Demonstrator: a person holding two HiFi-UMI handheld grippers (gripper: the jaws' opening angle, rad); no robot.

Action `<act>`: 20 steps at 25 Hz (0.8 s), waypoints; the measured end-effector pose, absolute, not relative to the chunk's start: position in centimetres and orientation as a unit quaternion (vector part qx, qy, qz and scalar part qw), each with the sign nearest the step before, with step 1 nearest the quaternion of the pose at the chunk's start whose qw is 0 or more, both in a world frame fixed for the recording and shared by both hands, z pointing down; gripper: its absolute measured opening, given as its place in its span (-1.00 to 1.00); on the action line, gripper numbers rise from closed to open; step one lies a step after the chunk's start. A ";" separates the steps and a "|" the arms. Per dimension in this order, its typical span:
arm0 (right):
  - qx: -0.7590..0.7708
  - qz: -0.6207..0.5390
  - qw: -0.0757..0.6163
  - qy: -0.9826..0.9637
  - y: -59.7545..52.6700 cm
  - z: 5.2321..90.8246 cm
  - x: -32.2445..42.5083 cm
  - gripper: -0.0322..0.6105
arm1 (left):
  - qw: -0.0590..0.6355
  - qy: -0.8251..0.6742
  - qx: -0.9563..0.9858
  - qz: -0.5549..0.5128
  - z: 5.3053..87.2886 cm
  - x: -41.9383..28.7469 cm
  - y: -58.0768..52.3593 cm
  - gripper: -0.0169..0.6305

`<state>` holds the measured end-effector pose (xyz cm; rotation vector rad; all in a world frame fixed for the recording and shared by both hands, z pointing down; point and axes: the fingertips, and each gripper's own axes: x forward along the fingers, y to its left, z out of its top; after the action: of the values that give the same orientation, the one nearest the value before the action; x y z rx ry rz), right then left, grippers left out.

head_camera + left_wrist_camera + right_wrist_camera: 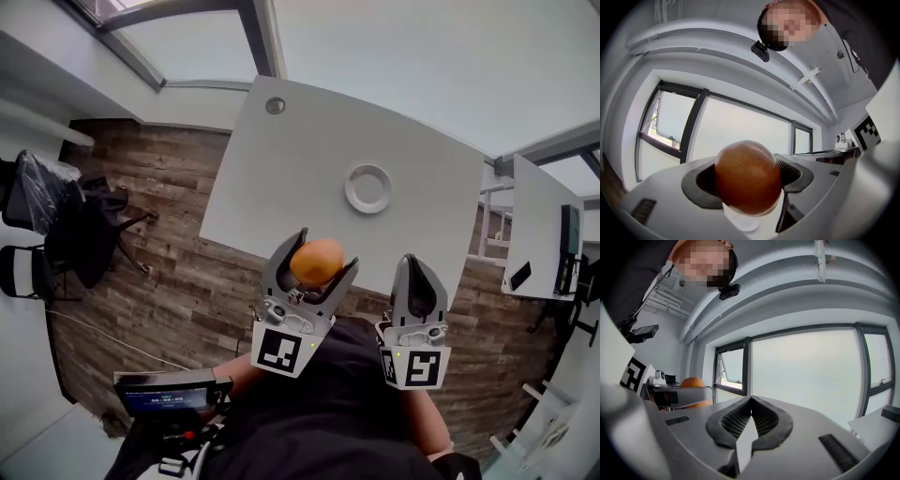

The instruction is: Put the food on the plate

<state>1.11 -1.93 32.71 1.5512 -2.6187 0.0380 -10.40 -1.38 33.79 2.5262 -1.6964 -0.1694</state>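
An orange (317, 262) sits clamped in my left gripper (309, 265), held up near the front edge of the white table (281, 178). In the left gripper view the orange (747, 178) fills the space between the jaws of the left gripper (748, 180), which point up at the windows. My right gripper (418, 283) is shut with nothing in it, just right of the left one; its jaws meet in the right gripper view, where the right gripper (750, 423) also points up and the orange (693, 382) shows at the left. A white plate (368, 188) lies on the table beyond both grippers.
A round grommet (275, 106) sits at the table's far end. Black chairs (56, 225) stand at the left on the wood floor. A second white desk (536, 225) with dark devices is at the right. A dark screen (169, 394) is near my body.
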 end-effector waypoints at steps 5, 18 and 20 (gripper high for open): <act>0.507 0.009 0.056 -0.860 -2.9 32.7 -0.5 -0.88 | 0.028 -0.549 0.834 -0.048 33.4 -11.3 -2.3 0.06; 0.508 0.006 0.025 -0.861 -4.1 31.5 1.2 -0.88 | 0.014 -0.573 0.819 -0.037 33.1 -10.8 -2.5 0.06; 0.500 0.007 0.026 -0.866 -3.8 31.6 1.9 -0.88 | 0.021 -0.580 0.814 -0.031 33.4 -10.3 -2.1 0.06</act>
<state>1.89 -3.84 31.58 1.5453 -2.6758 0.0221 -10.26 -2.09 33.35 2.5229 -1.7977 -0.0961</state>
